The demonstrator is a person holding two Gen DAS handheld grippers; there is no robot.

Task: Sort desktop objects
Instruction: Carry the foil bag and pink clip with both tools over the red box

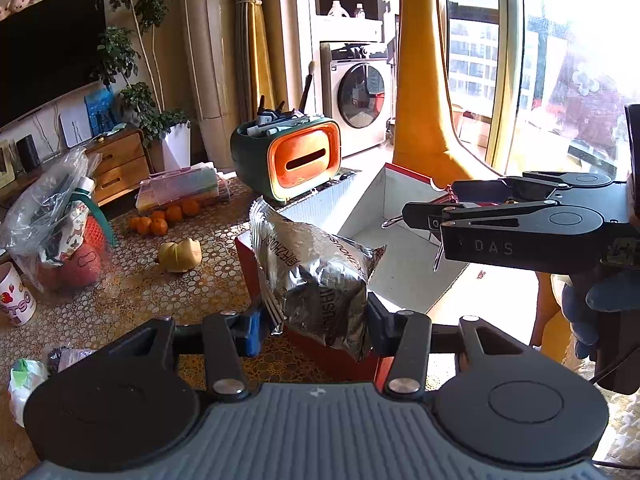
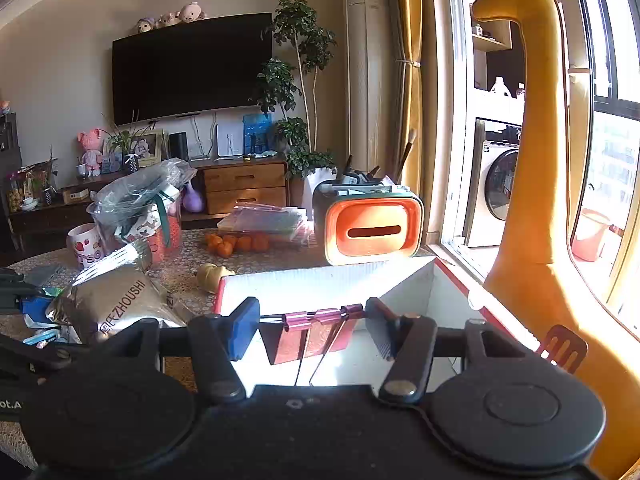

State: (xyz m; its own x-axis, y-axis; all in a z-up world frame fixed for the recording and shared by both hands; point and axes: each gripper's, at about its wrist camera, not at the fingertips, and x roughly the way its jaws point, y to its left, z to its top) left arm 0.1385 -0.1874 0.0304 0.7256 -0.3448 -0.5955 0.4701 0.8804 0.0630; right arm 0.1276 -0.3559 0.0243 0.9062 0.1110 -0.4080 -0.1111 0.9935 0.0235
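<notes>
My left gripper (image 1: 312, 320) is shut on a crinkled silver foil snack packet (image 1: 316, 276), held above the near corner of an open box (image 1: 404, 248), white inside and red outside. The packet (image 2: 116, 300) also shows at the left of the right wrist view. My right gripper (image 2: 312, 320) is shut on a row of red-pink binder clips (image 2: 320, 318), their wire handles hanging down, over the box's near wall (image 2: 320, 284). In the left wrist view the right gripper (image 1: 430, 202) reaches in from the right above the box, with the clips (image 1: 442, 197) showing only as a bit of red.
An orange and green tissue holder (image 1: 288, 156) with pens stands behind the box. Several oranges (image 1: 160, 220), a yellow toy (image 1: 180, 256), a plastic bag of things (image 1: 52, 216) and a mug (image 1: 16, 296) lie on the patterned table. A yellow giraffe (image 2: 532, 160) stands by the window.
</notes>
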